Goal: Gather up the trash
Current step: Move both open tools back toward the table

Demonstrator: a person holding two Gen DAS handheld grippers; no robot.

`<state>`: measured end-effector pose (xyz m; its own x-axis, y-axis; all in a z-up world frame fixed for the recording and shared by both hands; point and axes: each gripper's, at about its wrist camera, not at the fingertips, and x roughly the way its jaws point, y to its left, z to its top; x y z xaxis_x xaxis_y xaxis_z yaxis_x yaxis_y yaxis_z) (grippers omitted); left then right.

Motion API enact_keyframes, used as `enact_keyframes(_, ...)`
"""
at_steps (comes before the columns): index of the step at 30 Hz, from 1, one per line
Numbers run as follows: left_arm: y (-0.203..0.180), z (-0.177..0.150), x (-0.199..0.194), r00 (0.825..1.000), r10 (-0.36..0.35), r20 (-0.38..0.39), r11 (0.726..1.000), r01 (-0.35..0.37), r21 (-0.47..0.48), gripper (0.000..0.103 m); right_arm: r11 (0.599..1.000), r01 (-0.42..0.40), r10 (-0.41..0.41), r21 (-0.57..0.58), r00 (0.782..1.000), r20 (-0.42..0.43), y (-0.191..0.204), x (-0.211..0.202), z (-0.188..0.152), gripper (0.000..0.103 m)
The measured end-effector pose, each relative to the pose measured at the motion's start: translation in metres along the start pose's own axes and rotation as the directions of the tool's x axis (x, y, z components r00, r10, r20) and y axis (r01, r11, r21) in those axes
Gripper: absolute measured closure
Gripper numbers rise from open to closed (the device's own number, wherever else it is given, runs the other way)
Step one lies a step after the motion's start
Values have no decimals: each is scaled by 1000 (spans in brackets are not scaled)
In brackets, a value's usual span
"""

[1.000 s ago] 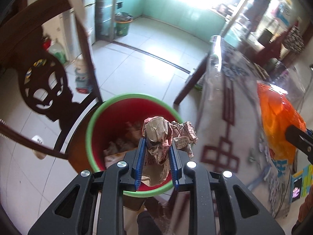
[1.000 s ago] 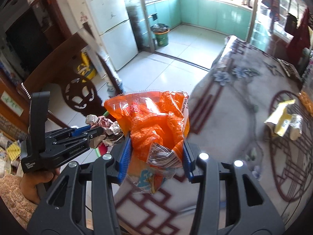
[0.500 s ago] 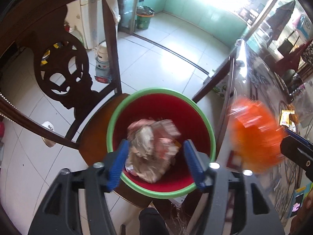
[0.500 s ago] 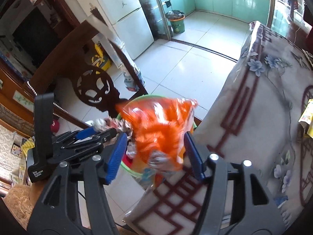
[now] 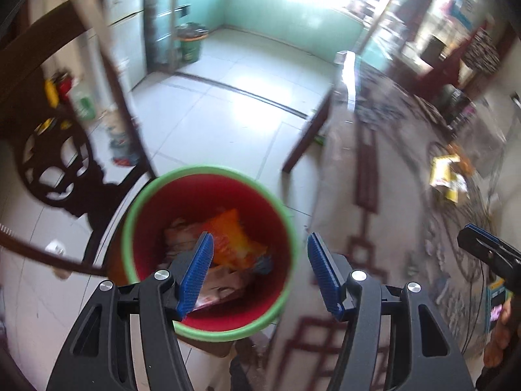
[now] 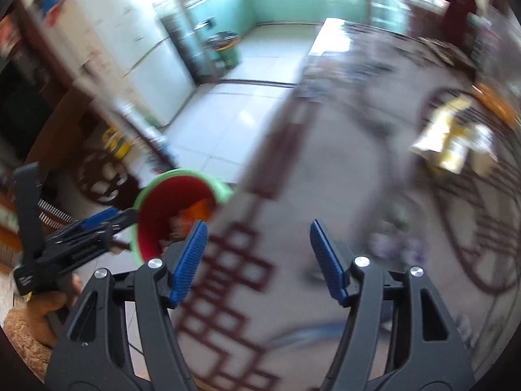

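Left wrist view: the left gripper (image 5: 260,272) points steeply down over a red bin with a green rim (image 5: 130,221), which stands on the seat of a dark carved wooden chair (image 5: 55,163) just beside the counter (image 5: 400,215). Its blue-padded jaws stand apart with nothing between them; the left jaws opened within the last second and then held their width. Inside the bin lie an orange snack bag (image 5: 232,236) and, against its left side, a crumpled paper wrapper (image 5: 177,234), with further scraps below them. Right wrist view: the right gripper (image 6: 257,259) hangs over the counter's patterned covering, close to the counter's edge, its jaws likewise spread and empty after having just been opening. The bin (image 6: 177,208) shows at lower left, orange visible within, and the left gripper (image 6: 97,224), held in a hand (image 6: 52,303), reaches toward its rim. On the counter, well apart from both grippers, rests a yellow and white wrapper (image 6: 452,140), also seen in the left view (image 5: 447,176). Both views are motion-blurred; the tiled floor (image 5: 228,97) extends behind.
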<state>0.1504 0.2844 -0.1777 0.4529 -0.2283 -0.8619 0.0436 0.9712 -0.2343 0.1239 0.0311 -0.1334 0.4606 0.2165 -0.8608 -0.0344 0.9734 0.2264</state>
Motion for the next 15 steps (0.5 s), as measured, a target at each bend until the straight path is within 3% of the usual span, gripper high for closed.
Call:
enact_keyframes(8,-81,1,9,995,-90,-38,982,95,160,45,954,167,-180,251,983,32,-126,-44,-26,39)
enact_keyframes(15,-140,-7,1,993,-116,-28,971,119,209,45,901,218,-264,375,962,75,-229,-72,-12,39)
